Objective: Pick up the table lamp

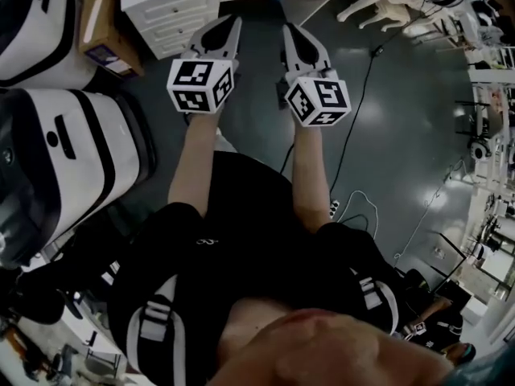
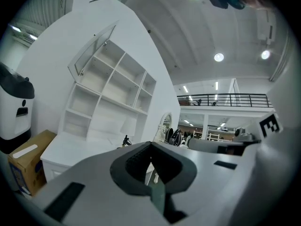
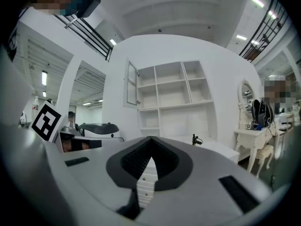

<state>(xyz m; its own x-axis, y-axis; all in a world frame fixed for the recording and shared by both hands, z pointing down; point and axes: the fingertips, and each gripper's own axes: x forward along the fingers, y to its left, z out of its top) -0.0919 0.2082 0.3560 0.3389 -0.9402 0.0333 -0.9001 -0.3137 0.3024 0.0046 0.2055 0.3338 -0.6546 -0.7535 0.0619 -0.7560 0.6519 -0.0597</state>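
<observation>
Right gripper view: the right hand-held gripper (image 3: 151, 138) and the left hand-held gripper (image 2: 151, 144) have their jaws together and empty. The small dark table lamp (image 3: 196, 139) stands well apart from them, on the white surface (image 3: 218, 148) under the shelves (image 3: 174, 95).

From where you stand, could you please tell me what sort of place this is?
Probably a large indoor test hall or showroom staged with home furniture: a white desk with open shelves above, a white dressing table with a mirror, and a railed mezzanine.
</observation>
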